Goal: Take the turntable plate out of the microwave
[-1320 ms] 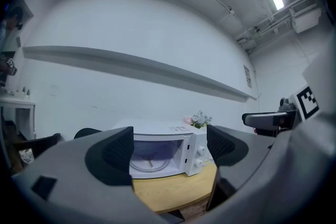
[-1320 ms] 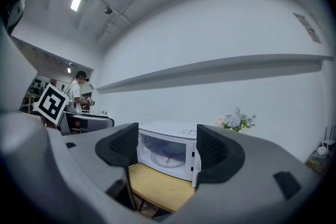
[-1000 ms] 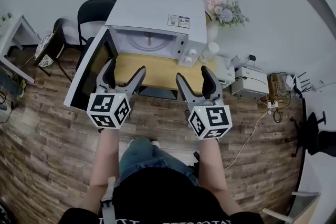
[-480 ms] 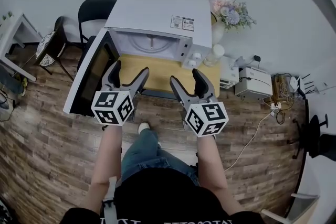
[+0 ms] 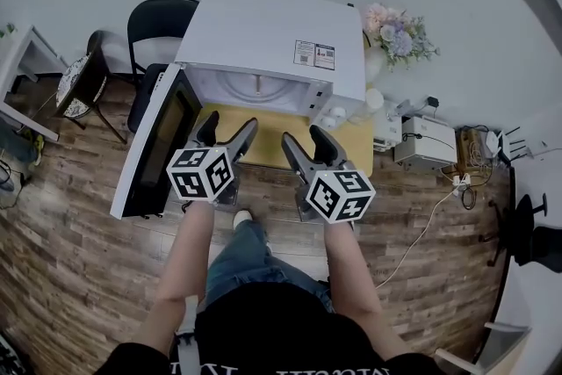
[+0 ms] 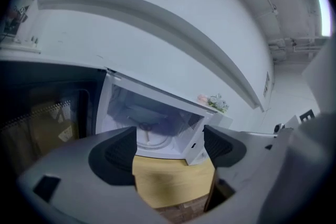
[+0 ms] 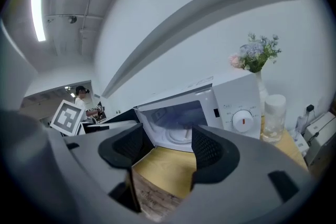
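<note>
1. Both claws are empty. The left gripper [image 5: 230, 126] and right gripper [image 5: 303, 136] stand wide, their jaws having just closed in a touch with nothing between them. They hang over the table [image 5: 263, 120], short of the microwave [image 5: 272, 31].
2. The plate [image 6: 153, 140] lies flat on the cavity floor, untouched, and the door [image 5: 154, 140] is swung full left.
3. Best line, I'd say: go in low and level, one claw to each side of the rim. The left one should keep off the door, the right one off the cavity frame.
4. Let the pads bite well onto the rim before any lift, as it looks smooth and could slip.
5. Lift it clear of its centre hub first, then draw it straight out, kept level between both claws.
</note>
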The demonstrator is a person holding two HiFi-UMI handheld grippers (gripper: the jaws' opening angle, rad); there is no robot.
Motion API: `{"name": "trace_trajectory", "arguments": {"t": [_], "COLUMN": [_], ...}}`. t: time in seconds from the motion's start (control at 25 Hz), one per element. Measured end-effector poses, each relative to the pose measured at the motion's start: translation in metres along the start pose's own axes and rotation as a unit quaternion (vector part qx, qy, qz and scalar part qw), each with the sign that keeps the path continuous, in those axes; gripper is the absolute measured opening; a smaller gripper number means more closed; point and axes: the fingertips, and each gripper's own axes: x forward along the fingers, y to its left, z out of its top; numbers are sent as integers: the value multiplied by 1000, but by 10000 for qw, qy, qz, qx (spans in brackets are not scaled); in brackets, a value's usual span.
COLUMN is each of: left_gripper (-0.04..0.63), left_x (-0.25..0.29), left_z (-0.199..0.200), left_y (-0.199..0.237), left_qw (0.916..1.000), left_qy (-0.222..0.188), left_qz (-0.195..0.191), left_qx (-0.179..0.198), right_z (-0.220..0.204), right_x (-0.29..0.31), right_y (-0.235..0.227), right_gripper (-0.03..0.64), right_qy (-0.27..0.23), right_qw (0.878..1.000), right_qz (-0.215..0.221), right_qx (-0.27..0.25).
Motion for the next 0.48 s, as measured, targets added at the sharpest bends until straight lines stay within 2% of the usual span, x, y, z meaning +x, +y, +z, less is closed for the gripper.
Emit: {"name": "trace_trajectory", "arguments": {"t": [0.16, 0.32, 0.48], "left_gripper": [393, 388, 388], "left_x": [26, 49, 70], "left_z": [-9, -18, -29], "left_y": [17, 34, 49], "left_qw": [9979, 9920, 9857], "left_qy": [137, 251, 426], "left_qz": [-80, -144, -238], "left_qx": [-626, -1231, -1615], "right_z": [-9, -16, -18], "right_x": [20, 35, 49], "right_y": [-8, -13, -20], "right_gripper": [288, 275, 273], "right_qy": [131, 216, 174], "right_qw": [9995, 9991, 9983], "right_qz": [-84, -209, -372], "right_qx": [265, 306, 405]}}
